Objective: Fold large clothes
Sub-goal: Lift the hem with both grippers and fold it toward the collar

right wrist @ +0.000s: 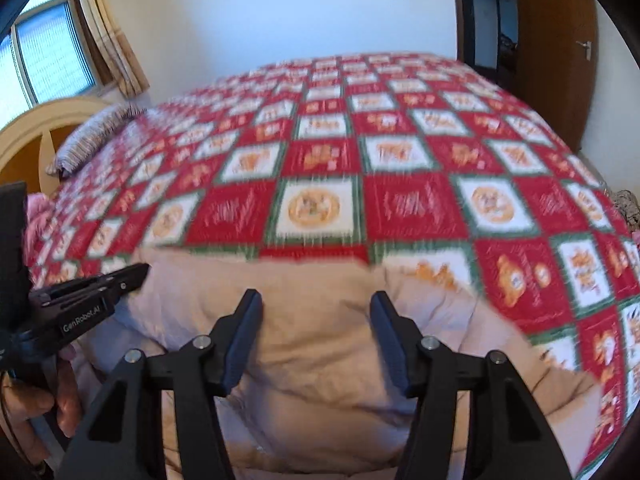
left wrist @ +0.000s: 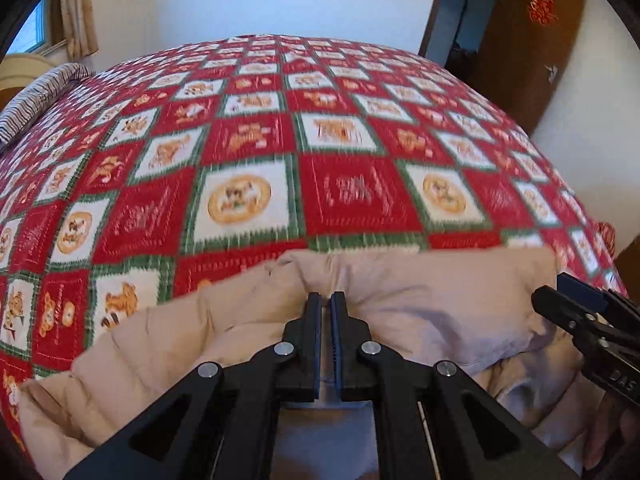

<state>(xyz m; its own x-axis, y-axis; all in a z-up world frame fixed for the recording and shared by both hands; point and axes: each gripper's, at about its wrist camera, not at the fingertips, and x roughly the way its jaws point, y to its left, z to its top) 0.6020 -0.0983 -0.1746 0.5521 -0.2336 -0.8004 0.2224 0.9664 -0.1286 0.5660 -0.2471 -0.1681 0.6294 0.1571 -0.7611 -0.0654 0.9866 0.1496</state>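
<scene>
Our left gripper (left wrist: 327, 300) is clamped on a fold of the beige padded garment (left wrist: 420, 308); our right gripper (right wrist: 316, 304) hangs parted above it, gripping nothing. "GenRobot.AI" marks the left gripper's side. We see the garment lying on the near edge of the red checked bedspread (right wrist: 400, 168).

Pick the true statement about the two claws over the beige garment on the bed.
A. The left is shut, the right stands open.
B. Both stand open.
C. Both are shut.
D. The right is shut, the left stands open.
A: the left claw has its fingers pressed together at the beige garment, while the right claw shows a wide gap over the garment.
</scene>
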